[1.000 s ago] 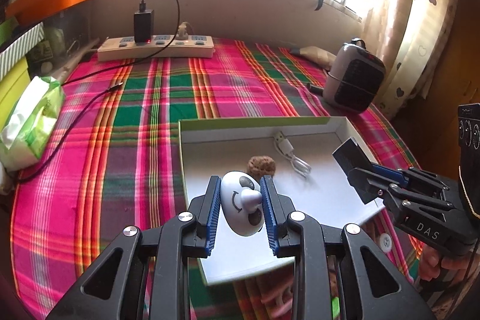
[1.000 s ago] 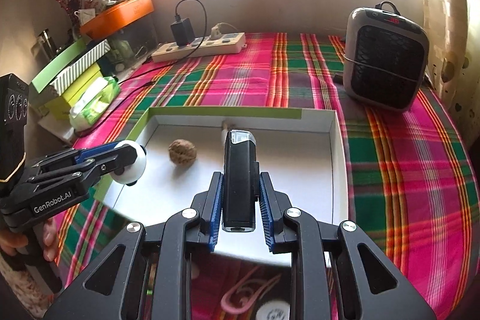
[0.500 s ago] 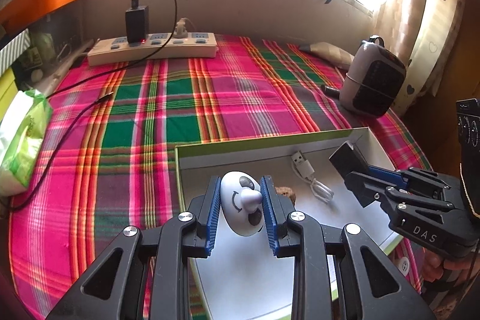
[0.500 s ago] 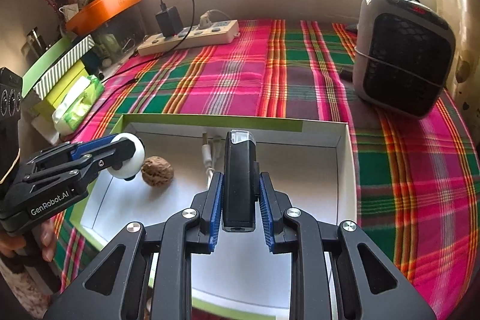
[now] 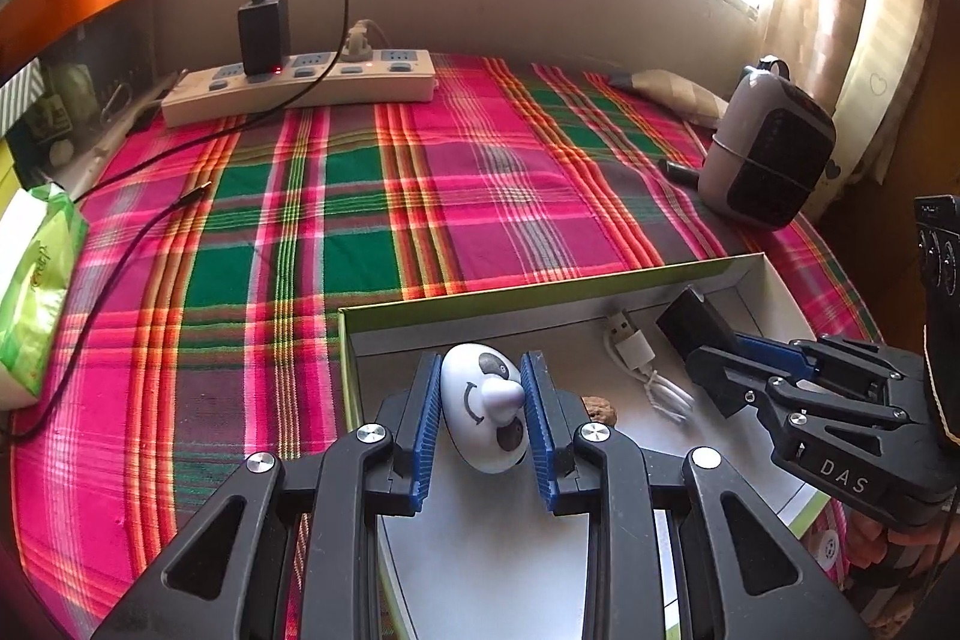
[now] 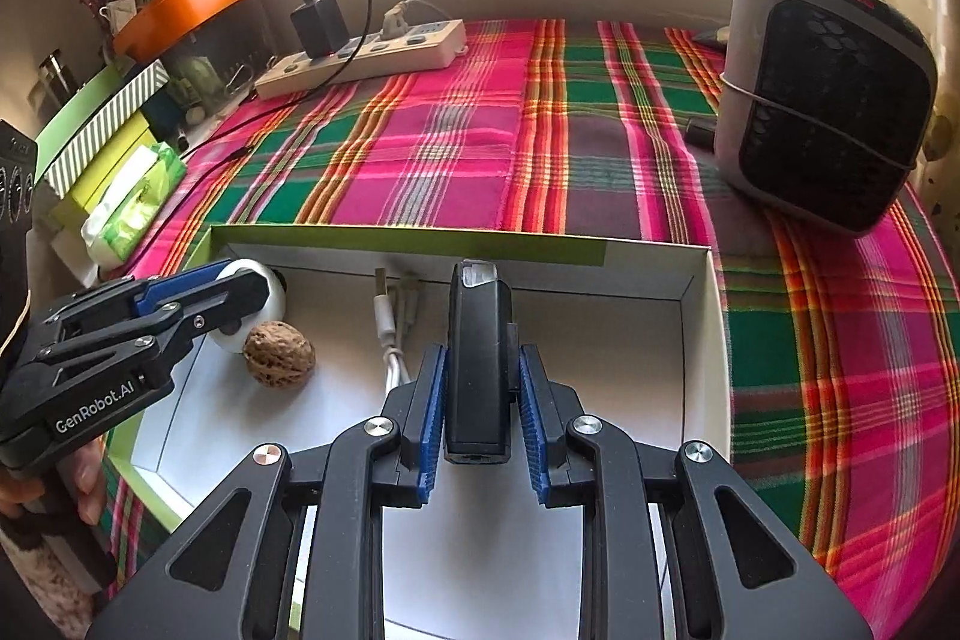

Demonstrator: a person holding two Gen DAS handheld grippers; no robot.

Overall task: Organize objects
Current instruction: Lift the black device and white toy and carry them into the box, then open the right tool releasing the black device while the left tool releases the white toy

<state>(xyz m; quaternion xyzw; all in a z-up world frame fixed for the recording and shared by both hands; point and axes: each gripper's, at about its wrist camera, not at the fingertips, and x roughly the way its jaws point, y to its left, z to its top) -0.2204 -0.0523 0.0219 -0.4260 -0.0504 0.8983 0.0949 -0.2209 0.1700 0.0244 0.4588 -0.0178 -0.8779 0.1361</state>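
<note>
Plaid cloth under white box (image 6: 699, 340); left tongs (image 5: 483, 415) clench smooth egg toy (image 5: 480, 400), right tongs (image 6: 480, 394) a boxy black device (image 6: 479, 364).

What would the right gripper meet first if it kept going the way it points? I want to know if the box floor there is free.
Probably bare floor of the white box. The right gripper, shut on the black device, points there; the white cable and walnut lie left. Depth is unclear.
</note>
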